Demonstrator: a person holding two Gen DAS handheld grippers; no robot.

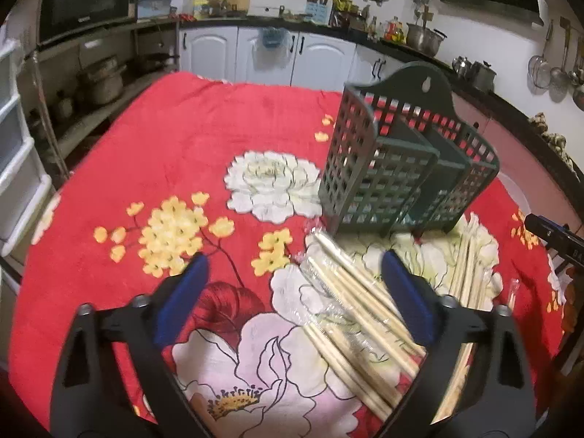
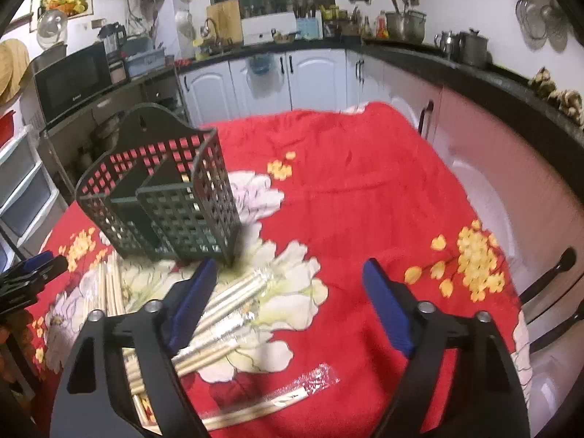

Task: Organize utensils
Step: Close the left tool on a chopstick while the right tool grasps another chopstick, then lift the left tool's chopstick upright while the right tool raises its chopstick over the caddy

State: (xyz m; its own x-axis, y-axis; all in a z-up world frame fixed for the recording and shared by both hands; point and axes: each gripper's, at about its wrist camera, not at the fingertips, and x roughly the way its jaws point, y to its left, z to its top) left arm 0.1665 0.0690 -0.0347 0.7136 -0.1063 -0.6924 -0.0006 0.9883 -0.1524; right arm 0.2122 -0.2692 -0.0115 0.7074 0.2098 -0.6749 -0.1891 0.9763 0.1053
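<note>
A dark green lattice utensil holder (image 1: 405, 168) (image 2: 164, 197) with divided compartments stands upright on the red floral cloth (image 1: 182, 138) (image 2: 346, 182). Wrapped wooden chopsticks (image 1: 361, 314) (image 2: 226, 314) lie in a loose pile in front of it. My left gripper (image 1: 295, 273) hovers open over the pile, some sticks lying below the gap between its blue pads. My right gripper (image 2: 288, 277) is open above the cloth, its left finger over the pile. One wrapped pair (image 2: 277, 398) lies apart, near the camera. More chopsticks (image 1: 471, 266) (image 2: 109, 284) lie at the pile's far side.
The other gripper's tip (image 1: 547, 230) (image 2: 33, 266) shows at each view's edge. White cabinets (image 1: 266, 54) (image 2: 314, 76) and a dark counter crowded with pots ring the table. A microwave (image 1: 85, 0) and plastic drawers (image 1: 14, 153) stand to the left.
</note>
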